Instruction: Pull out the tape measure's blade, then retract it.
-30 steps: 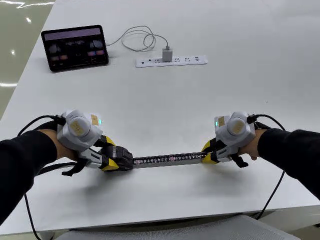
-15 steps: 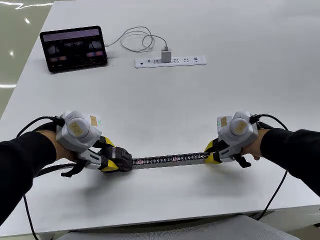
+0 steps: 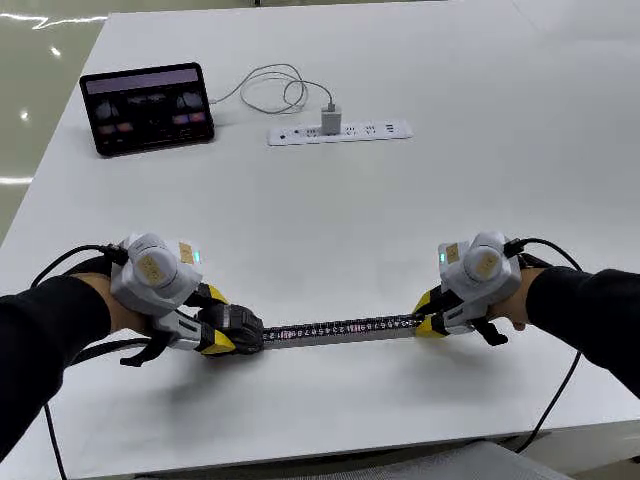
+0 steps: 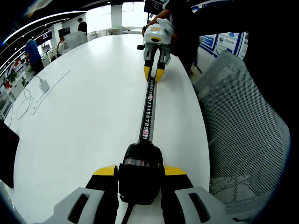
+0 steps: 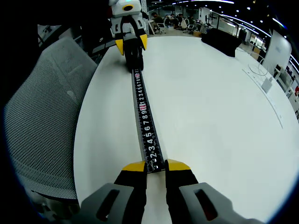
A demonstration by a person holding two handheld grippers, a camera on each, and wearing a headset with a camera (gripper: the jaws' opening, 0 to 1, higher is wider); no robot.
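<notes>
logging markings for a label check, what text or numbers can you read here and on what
"2 3 4 5 6 7 8 9": on the tape blade, starting at the right gripper jaws.
Label on the tape measure case: blurred.
Screen of the tablet: too small to read.
Background posters: blurred.

the blade (image 3: 340,328) is stretched low over the counter (image 3: 400,220) and bars the strip between the left tongs (image 3: 225,330), closed around the tape measure (image 3: 240,325), and the right tongs (image 3: 425,322), pinched on the blade's tip. beyond it, the middle of the counter is open white surface where either hand could pass freely. along the far side stand a tablet (image 3: 147,108), a power strip (image 3: 340,131) with a charger (image 3: 331,119) plugged in, and a looped cable (image 3: 270,85) running between them. on the near side there is only a narrow band of counter before the edge, with a mesh chair (image 4: 243,130) close against it.
</notes>
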